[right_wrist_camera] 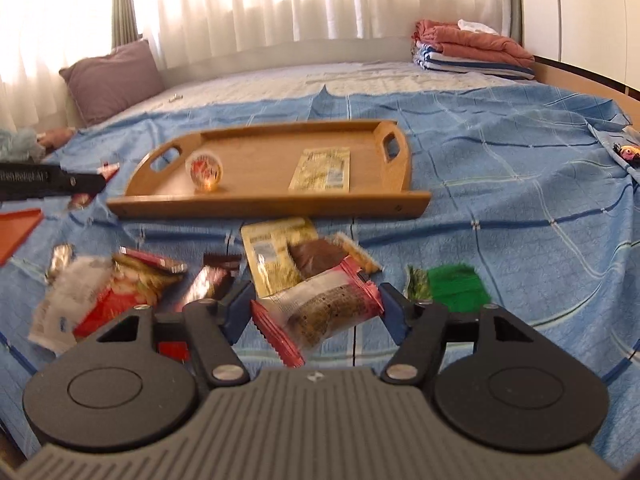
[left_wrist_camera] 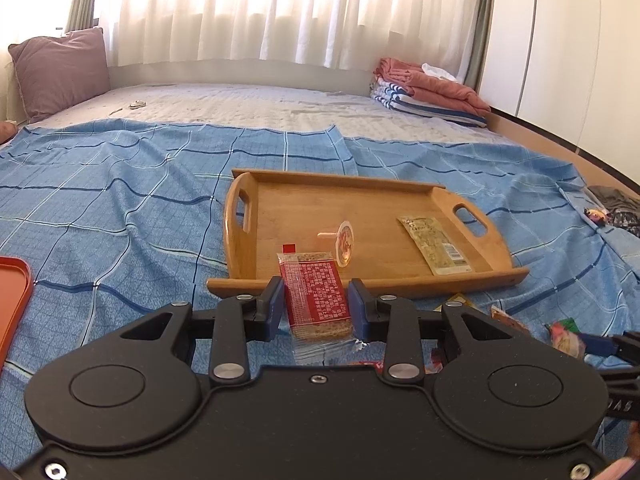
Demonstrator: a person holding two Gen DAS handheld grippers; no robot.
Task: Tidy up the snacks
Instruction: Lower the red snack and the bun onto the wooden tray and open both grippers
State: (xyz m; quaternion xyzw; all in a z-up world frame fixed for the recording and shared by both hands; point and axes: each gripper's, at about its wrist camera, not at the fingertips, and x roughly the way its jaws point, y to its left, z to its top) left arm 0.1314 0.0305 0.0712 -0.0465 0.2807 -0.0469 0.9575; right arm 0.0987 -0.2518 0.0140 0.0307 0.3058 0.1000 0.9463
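My left gripper [left_wrist_camera: 316, 282] is shut on a red cracker packet [left_wrist_camera: 314, 294], held upright just short of the wooden tray [left_wrist_camera: 360, 196]. On the tray lie a round wrapped sweet on a stick [left_wrist_camera: 345, 243] and a flat yellowish packet [left_wrist_camera: 436, 246]. In the right wrist view my right gripper [right_wrist_camera: 316, 289] has its blue pads against both ends of a clear, pink-edged packet [right_wrist_camera: 324, 312] with a dark biscuit inside, tilted above the blue sheet. The same tray [right_wrist_camera: 256, 160] lies beyond it, holding the sweet [right_wrist_camera: 205, 170] and the yellowish packet [right_wrist_camera: 322, 170].
Loose snacks lie on the blue checked sheet before the tray: a yellow packet [right_wrist_camera: 272, 252], a brown one [right_wrist_camera: 316, 256], a green one [right_wrist_camera: 456, 284] and red-and-white ones [right_wrist_camera: 120, 284]. An orange lid [left_wrist_camera: 14, 292] sits at the left. Folded towels [left_wrist_camera: 432, 88] and a pillow [left_wrist_camera: 60, 68] lie far back.
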